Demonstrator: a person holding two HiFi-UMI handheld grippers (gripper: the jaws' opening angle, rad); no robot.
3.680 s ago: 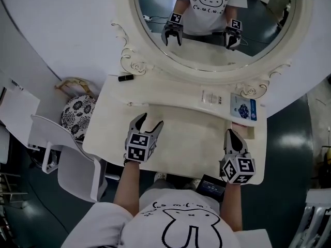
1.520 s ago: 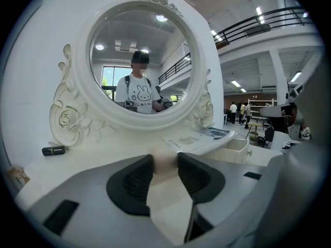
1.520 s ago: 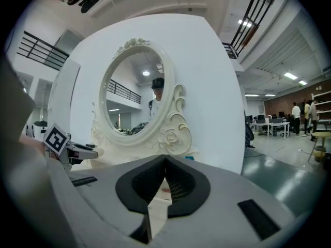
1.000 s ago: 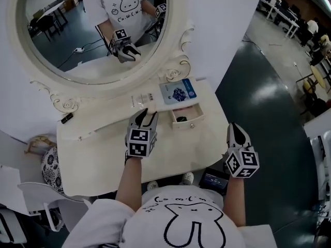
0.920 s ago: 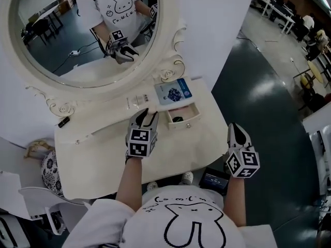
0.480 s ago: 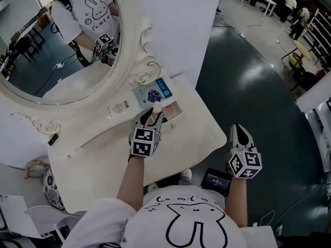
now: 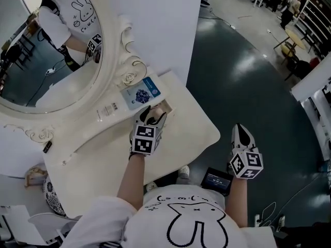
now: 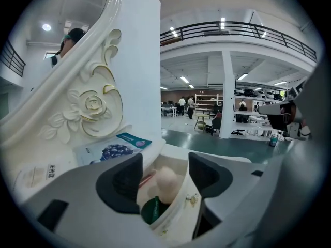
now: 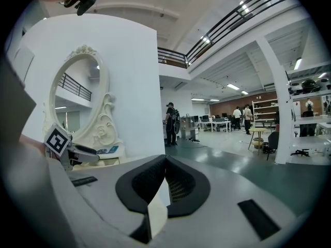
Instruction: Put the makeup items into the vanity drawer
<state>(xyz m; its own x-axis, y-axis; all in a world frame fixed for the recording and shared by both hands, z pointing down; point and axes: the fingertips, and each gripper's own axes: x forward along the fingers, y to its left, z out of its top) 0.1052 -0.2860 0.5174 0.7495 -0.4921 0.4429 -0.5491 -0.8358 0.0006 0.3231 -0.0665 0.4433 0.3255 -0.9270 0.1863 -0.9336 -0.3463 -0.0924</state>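
Sponge lying in drawer | step: drop-off, judged done | left gripper above drawer, jaws just opened, released | right gripper clenched empty, well clear of drawer | next: lift out, likely fetch sachet behind drawer

White wall standing behind cream vanity; oval mirror in carved frame rising above it. Glossy dark floor reflecting light. Black railing running along upper level, white column standing below. Strip lights glowing over distant desks.
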